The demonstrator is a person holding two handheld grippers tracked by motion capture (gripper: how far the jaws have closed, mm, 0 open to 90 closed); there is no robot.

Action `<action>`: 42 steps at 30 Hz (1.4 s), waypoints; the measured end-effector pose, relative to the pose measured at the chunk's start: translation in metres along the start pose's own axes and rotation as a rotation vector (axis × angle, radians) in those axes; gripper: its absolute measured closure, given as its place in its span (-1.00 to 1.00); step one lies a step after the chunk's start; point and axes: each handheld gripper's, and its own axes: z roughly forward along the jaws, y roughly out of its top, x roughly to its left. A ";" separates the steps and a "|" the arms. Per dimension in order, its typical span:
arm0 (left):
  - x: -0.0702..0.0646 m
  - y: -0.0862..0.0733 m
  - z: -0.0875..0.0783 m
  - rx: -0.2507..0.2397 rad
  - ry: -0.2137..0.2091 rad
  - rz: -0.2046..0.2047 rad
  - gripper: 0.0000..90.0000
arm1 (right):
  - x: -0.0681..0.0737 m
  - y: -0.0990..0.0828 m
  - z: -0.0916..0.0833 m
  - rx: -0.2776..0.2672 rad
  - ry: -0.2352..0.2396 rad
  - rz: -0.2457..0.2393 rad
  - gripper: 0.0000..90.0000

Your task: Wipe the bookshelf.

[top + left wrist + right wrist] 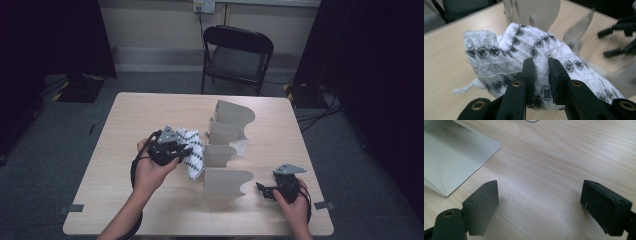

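One patterned cloth (524, 52), four divider panels (227, 181). My left gripper (541, 72) pinches the cloth beside them; my right gripper (539, 205) rests spread.

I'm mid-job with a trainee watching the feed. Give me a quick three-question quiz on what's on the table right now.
1. True or false: the left tool is clamped on the white patterned cloth.
2. The right tool is: A) gripping a divider panel, B) open above bare table, C) holding the cloth.
3. What stands upright on the table between the two hands?

Key:
1. True; the cloth is bunched between its jaws.
2. B.
3. A row of grey divider panels, with something white tucked in one slot.
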 end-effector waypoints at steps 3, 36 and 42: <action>-0.005 0.008 0.000 -0.015 -0.007 0.014 0.70 | 0.000 0.000 0.000 0.001 0.001 0.000 -0.69; -0.020 -0.094 0.076 0.140 -0.068 -0.048 0.67 | 0.000 0.000 0.000 0.000 0.000 0.000 -0.69; -0.006 -0.070 0.057 0.133 -0.028 -0.041 0.67 | 0.000 0.000 0.000 0.000 0.000 0.000 -0.69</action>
